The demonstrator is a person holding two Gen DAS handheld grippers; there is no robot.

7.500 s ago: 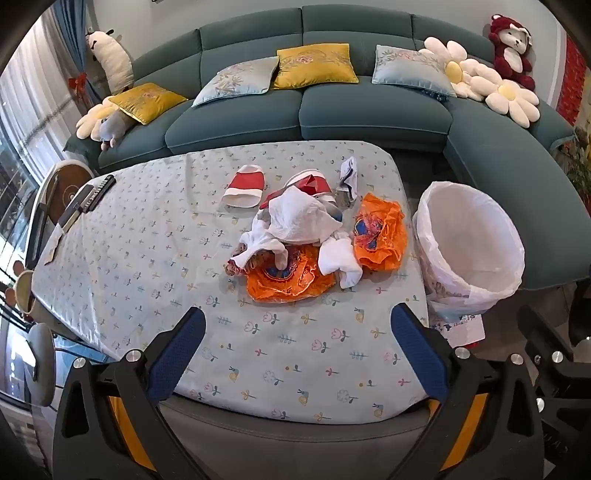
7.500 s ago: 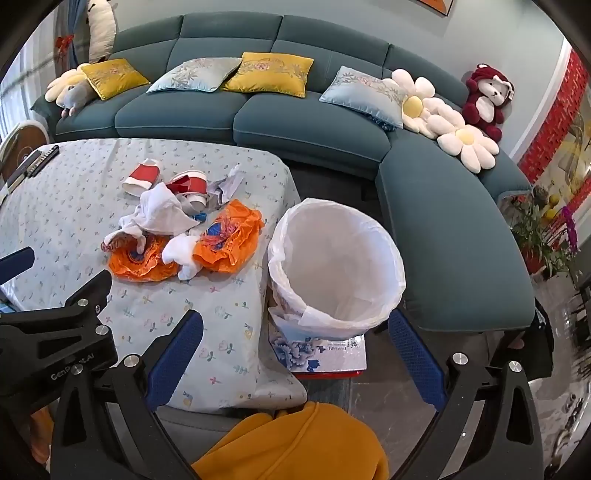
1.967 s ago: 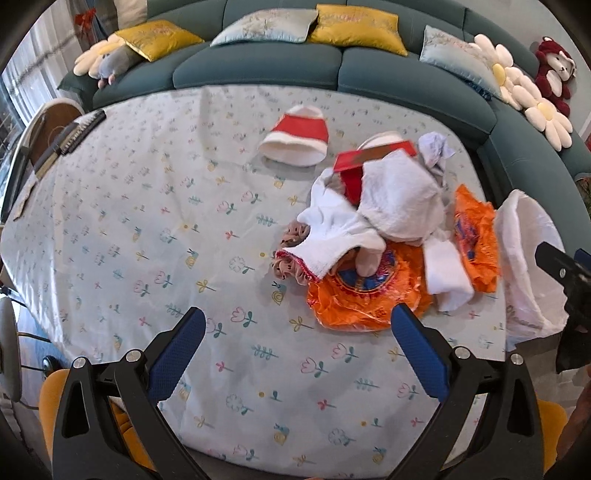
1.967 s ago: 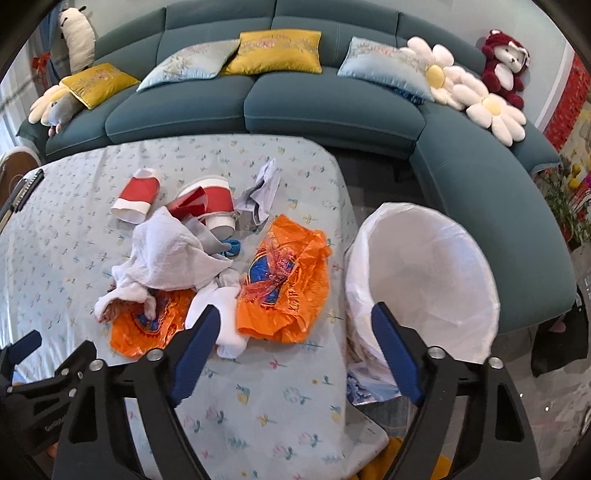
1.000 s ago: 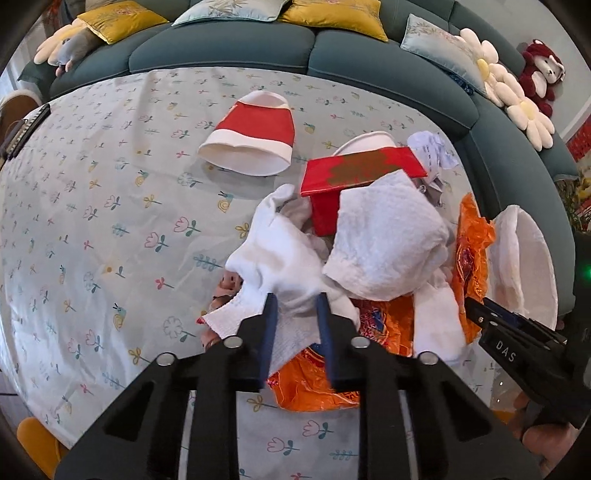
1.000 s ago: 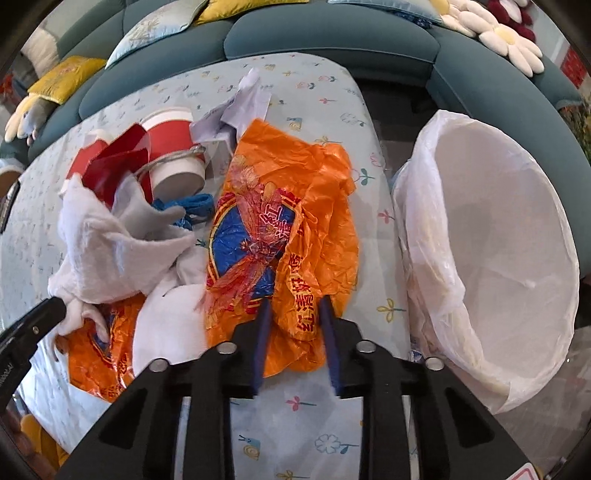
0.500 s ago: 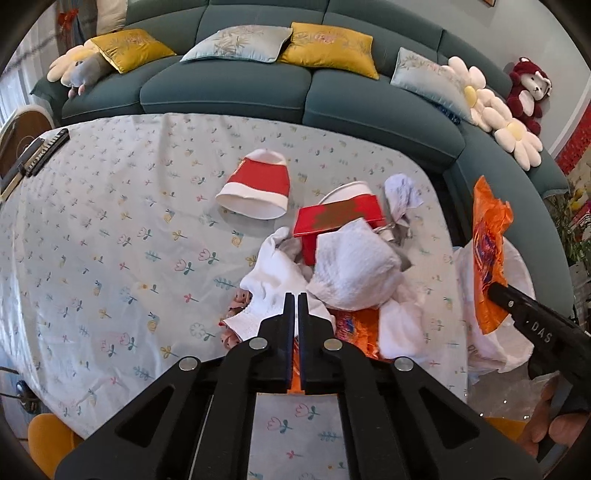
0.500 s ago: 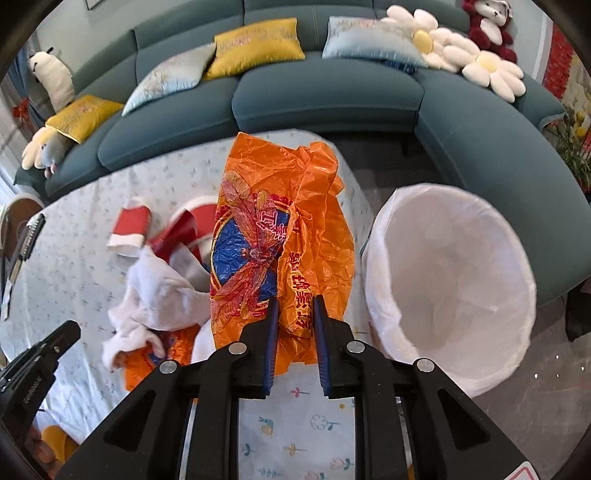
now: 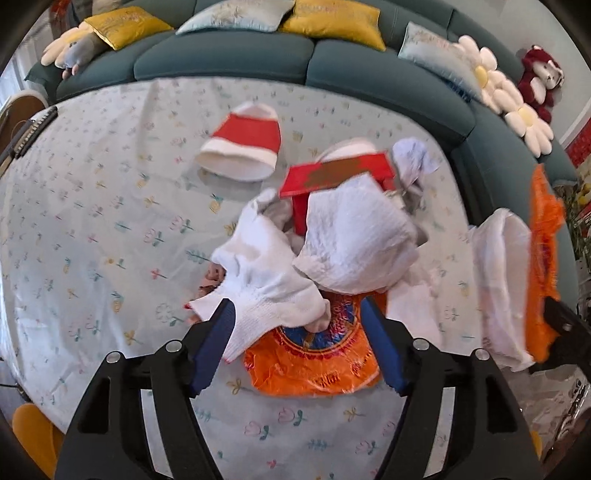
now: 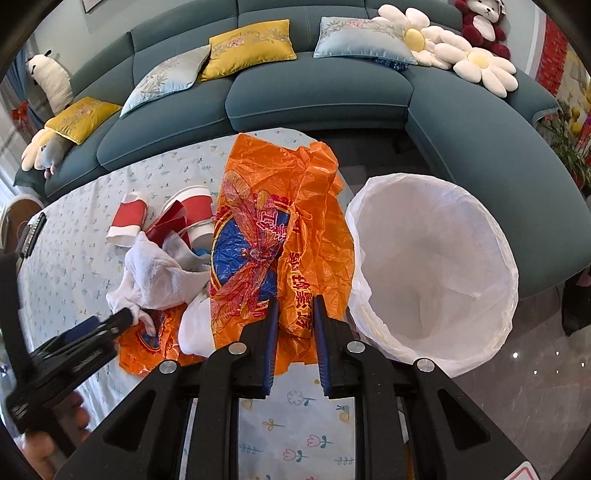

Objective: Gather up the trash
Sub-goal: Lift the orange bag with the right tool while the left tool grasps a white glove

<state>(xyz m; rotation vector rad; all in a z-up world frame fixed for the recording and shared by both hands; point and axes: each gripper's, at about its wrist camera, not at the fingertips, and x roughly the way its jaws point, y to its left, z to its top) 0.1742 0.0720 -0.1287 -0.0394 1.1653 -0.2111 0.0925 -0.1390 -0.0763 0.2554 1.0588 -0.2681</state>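
My right gripper [image 10: 294, 308] is shut on an orange plastic bag [image 10: 273, 236] and holds it up beside the white-lined trash bin [image 10: 436, 266]; the bag also shows at the right edge of the left wrist view [image 9: 543, 258]. My left gripper [image 9: 297, 321] is open, its blue pads on either side of a white sock [image 9: 266, 280] lying on a second orange bag [image 9: 314, 365]. Crumpled white tissue [image 9: 358, 240], a red carton [image 9: 332, 177] and a red-and-white paper cup [image 9: 243, 147] lie behind on the flowered table [image 9: 92, 221].
A teal sofa [image 10: 317, 88] with yellow and blue cushions curves behind the table and bin. Plush flowers [image 10: 476, 70] and a red bear [image 10: 480, 22] sit at its right end. A remote [image 9: 33, 129] lies at the table's far left edge.
My left gripper has opened and dropped toward the white sock. My right gripper still holds the orange bag lifted, now a little nearer the bin.
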